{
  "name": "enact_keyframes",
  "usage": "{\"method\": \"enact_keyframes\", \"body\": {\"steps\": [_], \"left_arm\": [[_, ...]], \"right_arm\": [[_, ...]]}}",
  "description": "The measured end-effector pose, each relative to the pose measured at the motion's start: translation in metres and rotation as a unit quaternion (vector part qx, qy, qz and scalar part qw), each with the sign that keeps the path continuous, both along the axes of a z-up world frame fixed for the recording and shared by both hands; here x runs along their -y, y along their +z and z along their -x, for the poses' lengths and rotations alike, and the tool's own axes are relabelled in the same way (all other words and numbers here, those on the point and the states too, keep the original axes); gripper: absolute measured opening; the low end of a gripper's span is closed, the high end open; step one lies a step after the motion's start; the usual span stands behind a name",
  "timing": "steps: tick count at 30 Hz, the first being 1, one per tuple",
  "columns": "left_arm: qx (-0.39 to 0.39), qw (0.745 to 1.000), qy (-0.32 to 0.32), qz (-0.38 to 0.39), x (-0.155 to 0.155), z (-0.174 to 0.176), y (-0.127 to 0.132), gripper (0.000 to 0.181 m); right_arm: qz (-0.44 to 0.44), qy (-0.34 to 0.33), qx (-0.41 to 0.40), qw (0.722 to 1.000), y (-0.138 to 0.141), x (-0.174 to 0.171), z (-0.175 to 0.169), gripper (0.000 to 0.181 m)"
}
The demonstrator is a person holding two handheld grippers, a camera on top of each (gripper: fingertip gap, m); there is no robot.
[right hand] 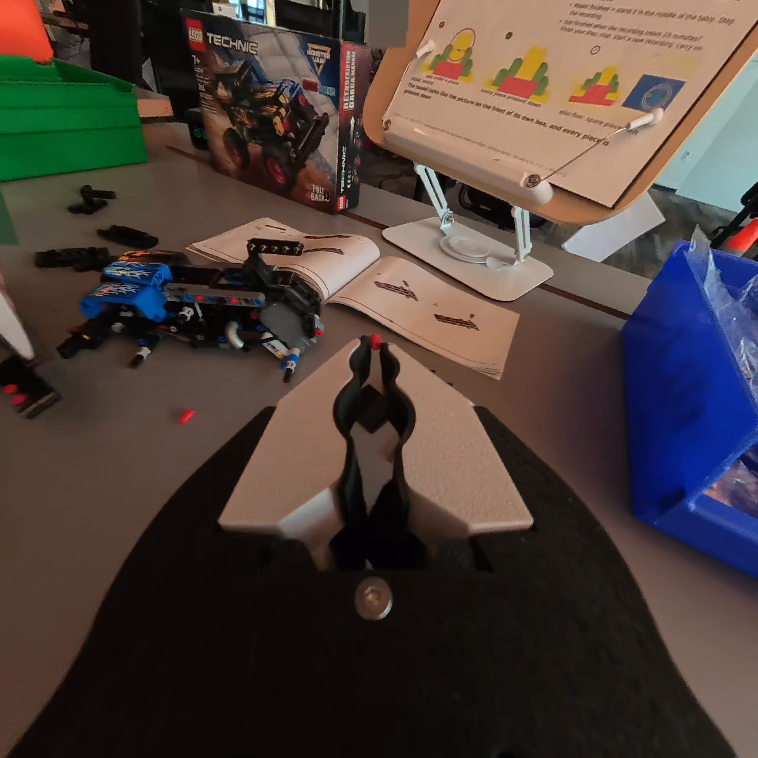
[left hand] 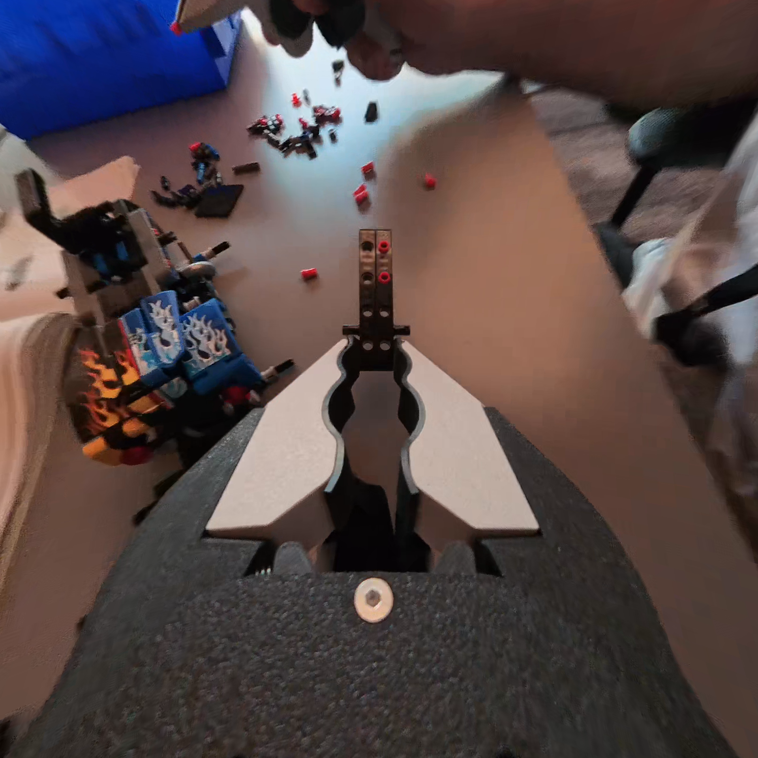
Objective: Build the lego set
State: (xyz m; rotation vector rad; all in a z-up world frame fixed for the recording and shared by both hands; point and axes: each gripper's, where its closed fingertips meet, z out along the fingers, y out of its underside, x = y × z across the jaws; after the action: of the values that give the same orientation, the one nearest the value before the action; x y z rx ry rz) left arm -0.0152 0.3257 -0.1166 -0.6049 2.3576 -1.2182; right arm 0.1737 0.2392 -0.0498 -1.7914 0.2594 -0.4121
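Printed writing shows only in the right wrist view; its wording is not repeated here. The lego set box [right hand: 262, 123] stands upright at the back of the table [right hand: 123, 471]. It carries a small red square logo [right hand: 195, 36] in its upper left corner, pale lettering beside it, further badges around a truck picture, and lettering running up its narrow side. A white instruction sheet [right hand: 533, 106], propped on a white stand [right hand: 471, 262], bears lines of black print and short captions under coloured brick drawings. The open booklet [right hand: 430, 324] shows part drawings; any numerals there are too small to read.
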Motion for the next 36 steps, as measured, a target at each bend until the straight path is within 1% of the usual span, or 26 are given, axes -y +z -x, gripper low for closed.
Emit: {"method": "enact_keyframes", "body": {"steps": [1, 4, 5, 6, 7, 8, 10, 11, 14, 17, 24, 29, 36], "left_arm": [[-0.026, 0.999, -0.009, 0.024, 0.003, 0.003, 0.002, 0.014], [-0.078, 0.995, -0.02, 0.064, 0.007, 0.008, 0.004, 0.014], [-0.093, 0.993, -0.023, 0.07, 0.009, 0.009, 0.004, 0.014], [-0.103, 0.992, -0.021, 0.066, 0.009, 0.01, 0.001, 0.014], [-0.118, 0.991, -0.025, 0.053, 0.011, 0.013, -0.005, 0.015], [-0.125, 0.991, -0.028, 0.037, 0.013, 0.016, -0.011, 0.015], [-0.133, 0.99, -0.037, 0.006, 0.018, 0.025, -0.02, 0.015], [-0.138, 0.989, -0.044, -0.008, 0.022, 0.03, -0.023, 0.015], [-0.129, 0.99, -0.052, -0.037, 0.029, 0.038, -0.028, 0.015], [-0.127, 0.989, -0.06, -0.051, 0.034, 0.044, -0.028, 0.015], [-0.117, 0.99, -0.05, -0.067, 0.037, 0.046, -0.028, 0.015], [-0.107, 0.991, -0.049, -0.066, 0.036, 0.047, -0.028, 0.015], [-0.111, 0.992, -0.044, -0.037, 0.038, 0.045, -0.028, 0.015]], "right_arm": [[0.002, 0.005, 0.0, 1.0, -0.001, -0.002, 0.001, 0.004], [0.022, 0.027, 0.0, 0.999, -0.003, -0.008, 0.014, 0.004], [0.031, 0.061, -0.011, 0.998, -0.003, -0.012, 0.029, 0.004], [0.046, 0.119, -0.026, 0.992, -0.005, -0.017, 0.054, 0.004], [0.071, 0.186, -0.044, 0.979, -0.009, -0.019, 0.084, 0.004], [0.094, 0.234, -0.052, 0.966, -0.013, -0.019, 0.111, 0.004], [0.155, 0.305, -0.063, 0.938, -0.029, -0.015, 0.161, 0.004], [0.189, 0.32, -0.062, 0.926, -0.039, -0.012, 0.177, 0.004], [0.257, 0.328, -0.044, 0.908, -0.058, -0.009, 0.204, 0.004], [0.325, 0.318, -0.013, 0.89, -0.077, -0.008, 0.208, 0.004], [0.396, 0.351, -0.014, 0.848, -0.086, -0.012, 0.21, 0.004], [0.449, 0.361, 0.0, 0.818, -0.088, -0.011, 0.21, 0.004], [0.521, 0.356, 0.034, 0.775, -0.087, -0.009, 0.206, 0.004]]}}
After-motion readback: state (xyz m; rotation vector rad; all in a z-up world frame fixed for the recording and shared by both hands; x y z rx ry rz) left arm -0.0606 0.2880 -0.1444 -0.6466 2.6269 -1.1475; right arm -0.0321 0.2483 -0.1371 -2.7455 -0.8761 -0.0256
